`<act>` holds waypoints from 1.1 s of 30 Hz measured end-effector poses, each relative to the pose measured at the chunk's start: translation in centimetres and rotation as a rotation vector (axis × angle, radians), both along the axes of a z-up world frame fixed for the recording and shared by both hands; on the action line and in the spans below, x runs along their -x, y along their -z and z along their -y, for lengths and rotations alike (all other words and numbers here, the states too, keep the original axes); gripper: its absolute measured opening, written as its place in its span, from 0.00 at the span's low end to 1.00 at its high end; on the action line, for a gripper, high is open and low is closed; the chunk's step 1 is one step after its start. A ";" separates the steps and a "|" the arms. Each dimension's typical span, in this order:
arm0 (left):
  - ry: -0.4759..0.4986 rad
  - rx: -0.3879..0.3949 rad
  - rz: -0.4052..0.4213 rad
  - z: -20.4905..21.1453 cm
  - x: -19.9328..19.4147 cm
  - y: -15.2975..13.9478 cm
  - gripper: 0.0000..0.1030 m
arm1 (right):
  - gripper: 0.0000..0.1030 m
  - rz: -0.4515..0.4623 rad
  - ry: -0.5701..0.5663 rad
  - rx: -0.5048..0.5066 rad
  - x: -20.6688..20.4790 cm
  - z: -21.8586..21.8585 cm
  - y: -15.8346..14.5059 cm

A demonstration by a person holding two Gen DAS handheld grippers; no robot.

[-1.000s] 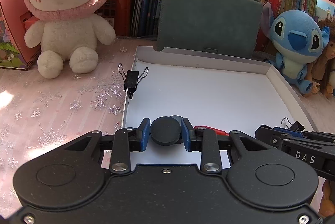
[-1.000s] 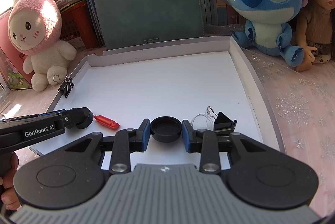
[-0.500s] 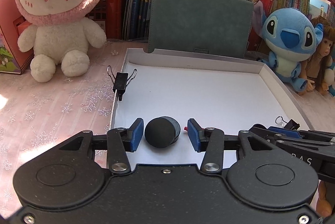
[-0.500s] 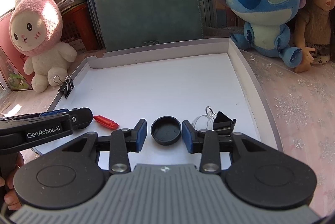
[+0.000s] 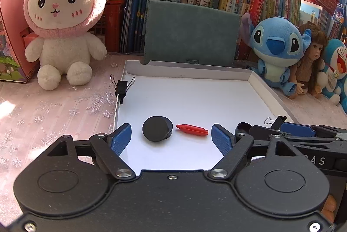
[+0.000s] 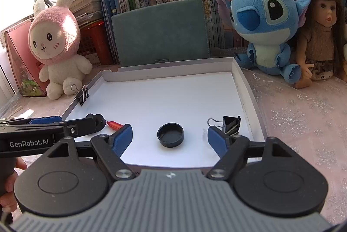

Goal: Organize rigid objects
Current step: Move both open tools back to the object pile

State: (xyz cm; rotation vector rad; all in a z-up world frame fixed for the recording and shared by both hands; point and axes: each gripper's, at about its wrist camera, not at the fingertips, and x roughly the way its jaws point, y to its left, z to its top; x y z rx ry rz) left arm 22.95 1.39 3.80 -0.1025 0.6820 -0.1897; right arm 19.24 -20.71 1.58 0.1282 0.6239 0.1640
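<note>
Both my tools, left tool (image 5: 171, 134) and right tool (image 6: 169, 135), gape wide, holding nothing; I'd back straight off both caps (image 5: 157, 128) (image 6: 170, 135).

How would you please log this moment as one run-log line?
left gripper: jaws open | right gripper: jaws open | black puck: in tray, free | black cap: in tray, free

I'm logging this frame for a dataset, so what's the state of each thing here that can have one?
left gripper: open, holding nothing
right gripper: open, holding nothing
black container: lying on its side in the tray, free
black cap: resting hollow side up, off the container
tray: open
binder clip: clamped on the tray's left wall
</note>
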 end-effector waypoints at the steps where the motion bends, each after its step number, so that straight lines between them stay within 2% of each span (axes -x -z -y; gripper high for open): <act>1: 0.003 0.002 0.005 0.0 0.3 -0.1 0.78 | 0.83 0.008 -0.004 0.001 0.3 0.1 -0.1; 9: 0.043 0.009 0.039 -0.2 3.3 -1.0 0.79 | 0.85 0.052 -0.011 -0.002 2.8 0.8 -0.8; 18: 0.088 -0.008 0.071 -0.2 6.9 -1.1 0.79 | 0.87 0.110 -0.045 0.048 6.2 0.7 -1.1; 26: 0.118 -0.007 0.078 -0.1 9.8 -0.8 0.80 | 0.89 0.155 -0.086 0.098 9.3 0.1 -1.1; 33: 0.125 0.003 0.066 -0.3 11.6 0.1 0.80 | 0.91 0.164 -0.101 0.100 11.4 -0.1 -0.7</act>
